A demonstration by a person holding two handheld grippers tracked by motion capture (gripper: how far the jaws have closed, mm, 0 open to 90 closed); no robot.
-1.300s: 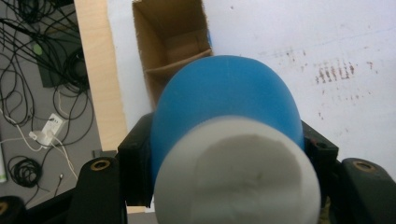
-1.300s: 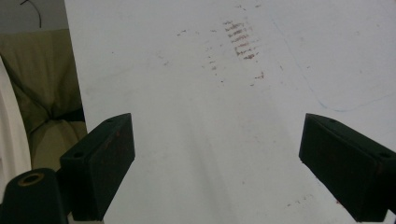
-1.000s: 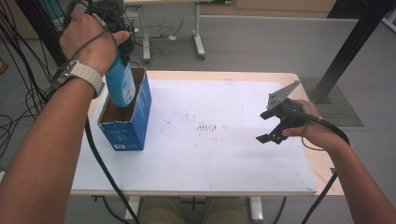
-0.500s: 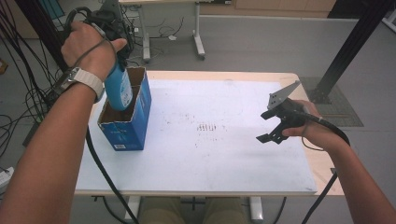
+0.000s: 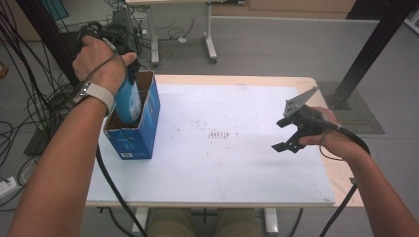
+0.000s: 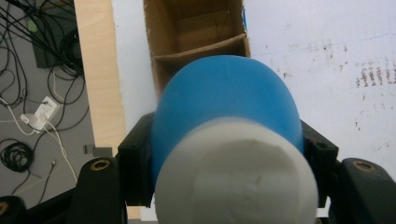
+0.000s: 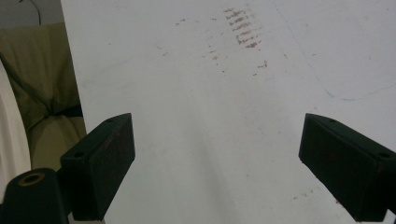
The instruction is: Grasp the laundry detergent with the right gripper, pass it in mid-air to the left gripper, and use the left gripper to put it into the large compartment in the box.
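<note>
A blue bottle (image 5: 129,102) with a white cap (image 6: 233,177) hangs upright, its lower end inside an open blue cardboard box (image 5: 140,139) at the table's left. My left gripper (image 6: 226,154) is shut on the bottle's upper body, one jaw on each side. Past the bottle, the left gripper view shows the box's brown inside (image 6: 196,23), split by a cardboard divider (image 6: 201,49). My right gripper (image 5: 282,134) hovers open over the right part of the white table top (image 5: 222,163), with nothing between its fingers (image 7: 105,163).
Brown smudges (image 5: 217,134) mark the middle of the white top. A wooden edge (image 5: 341,182) borders it on the right. Cables (image 5: 29,113) lie on the floor to the left, and a black post (image 5: 370,49) stands at the back right.
My left hand has come down and slightly right, sinking the blue bottle deeper into the box. The right gripper has stayed in place.
</note>
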